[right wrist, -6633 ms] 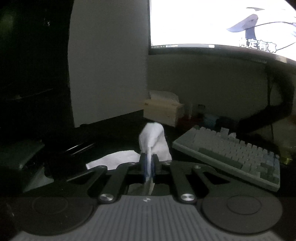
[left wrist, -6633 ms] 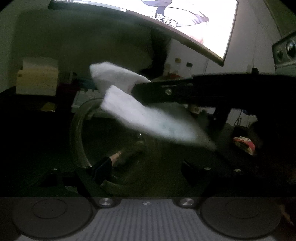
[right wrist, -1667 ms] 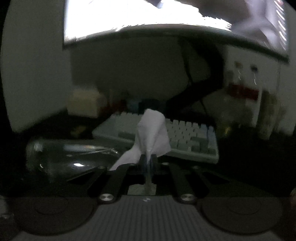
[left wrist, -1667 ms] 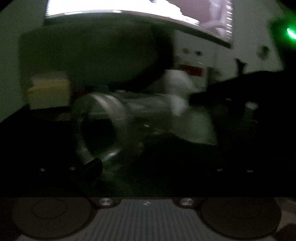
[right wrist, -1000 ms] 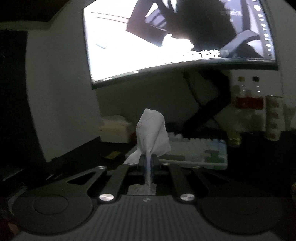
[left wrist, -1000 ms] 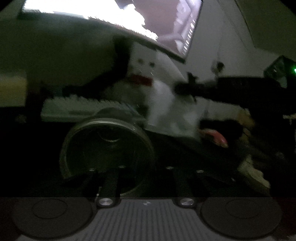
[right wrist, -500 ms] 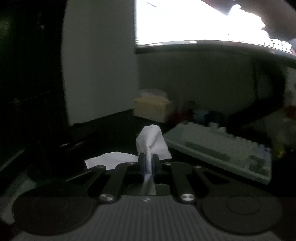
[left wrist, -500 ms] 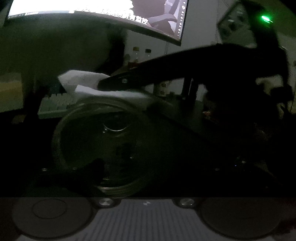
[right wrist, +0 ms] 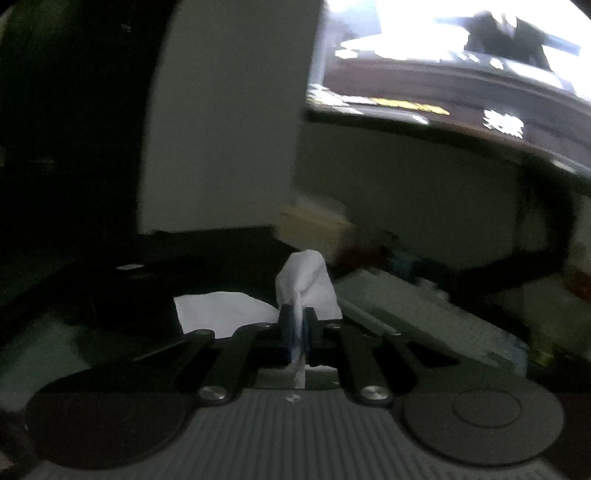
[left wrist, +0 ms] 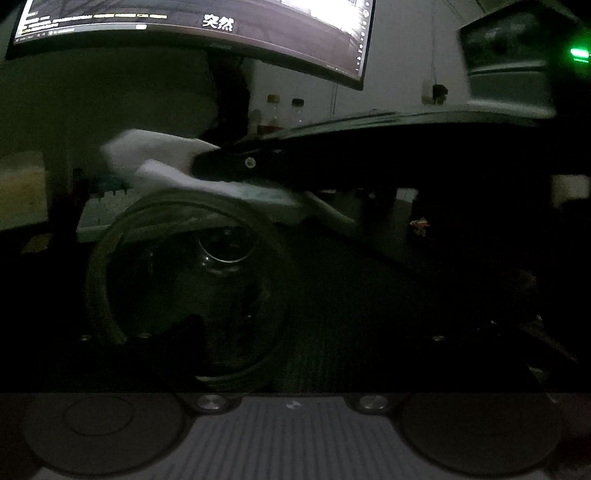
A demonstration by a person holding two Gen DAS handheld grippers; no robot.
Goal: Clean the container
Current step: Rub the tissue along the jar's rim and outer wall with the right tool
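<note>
A clear glass jar [left wrist: 184, 280] lies on its side with its round mouth facing the left wrist camera. My left gripper [left wrist: 295, 332] is spread wide around it, one dark finger [left wrist: 177, 332] against the rim; the scene is too dark to tell the grip. My right gripper [right wrist: 297, 325] is shut on a white tissue [right wrist: 306, 284]. In the left wrist view the right gripper [left wrist: 221, 166] reaches in from the right and holds the tissue [left wrist: 162, 162] against the jar's upper rim.
A large lit monitor [left wrist: 192, 26] stands behind. A keyboard [right wrist: 424, 317] lies on the dark desk, with a tissue box [right wrist: 314, 225] behind it. A second white tissue [right wrist: 221, 310] lies on the desk. Small bottles [left wrist: 284, 110] stand at the back.
The right gripper with the tissue has shifted slightly right along the jar's upper rim. The jar's mouth stays turned to the left camera. The right view has swung a little.
</note>
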